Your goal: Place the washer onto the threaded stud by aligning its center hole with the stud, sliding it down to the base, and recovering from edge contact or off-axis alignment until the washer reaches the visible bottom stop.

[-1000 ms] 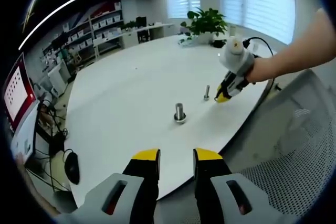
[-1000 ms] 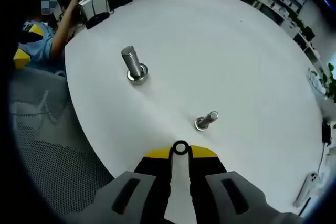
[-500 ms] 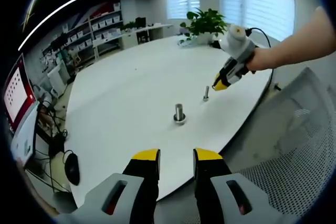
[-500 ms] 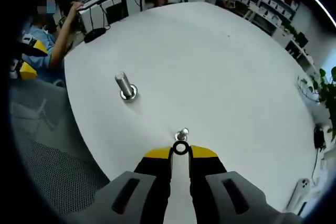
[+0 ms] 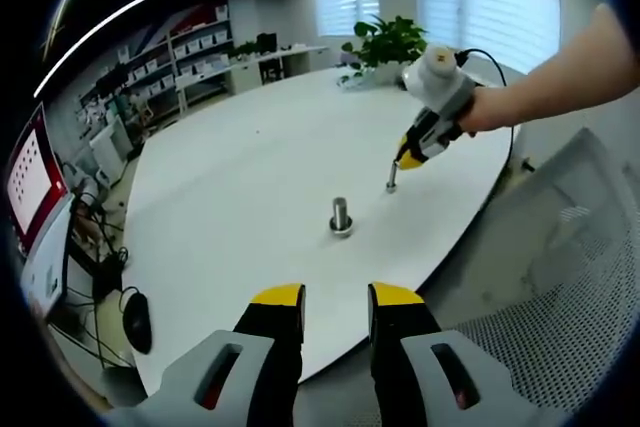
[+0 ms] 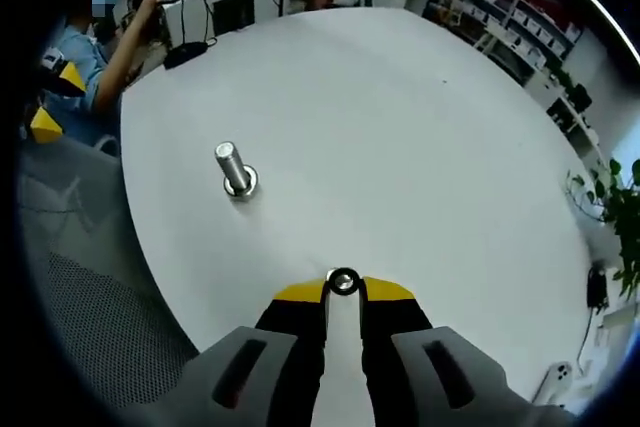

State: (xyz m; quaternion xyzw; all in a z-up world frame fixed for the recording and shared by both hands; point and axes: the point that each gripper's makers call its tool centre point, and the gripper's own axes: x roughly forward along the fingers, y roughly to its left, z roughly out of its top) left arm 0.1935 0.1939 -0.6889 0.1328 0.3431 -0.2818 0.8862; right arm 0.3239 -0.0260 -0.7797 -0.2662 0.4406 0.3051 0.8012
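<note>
Two studs are standing upright on the round white table [image 5: 230,177], near the edge closest to the person. In the left gripper view, the thicker stud [image 5: 341,217] is sitting on a washer at its base, and the thinner stud [image 5: 391,176] is rising a little beyond it. The right gripper [image 5: 408,158] is hanging directly over the thinner stud, its yellow tips just above the stud's top, with a hand [image 5: 478,112] wrapping around its grey body. In the right gripper view, the right gripper [image 6: 343,288] is pinching a small washer [image 6: 343,282] between its yellow tips, the jaws nearly closed on the ring's edges; the ring is facing the camera with its hole showing dark. Whether the washer is touching the stud beneath cannot be told. The left gripper [image 5: 335,299] is hovering off the table edge with its jaws parted by a narrow gap, gripping nothing. A potted plant [image 5: 390,42] is standing at the table's far side.
</note>
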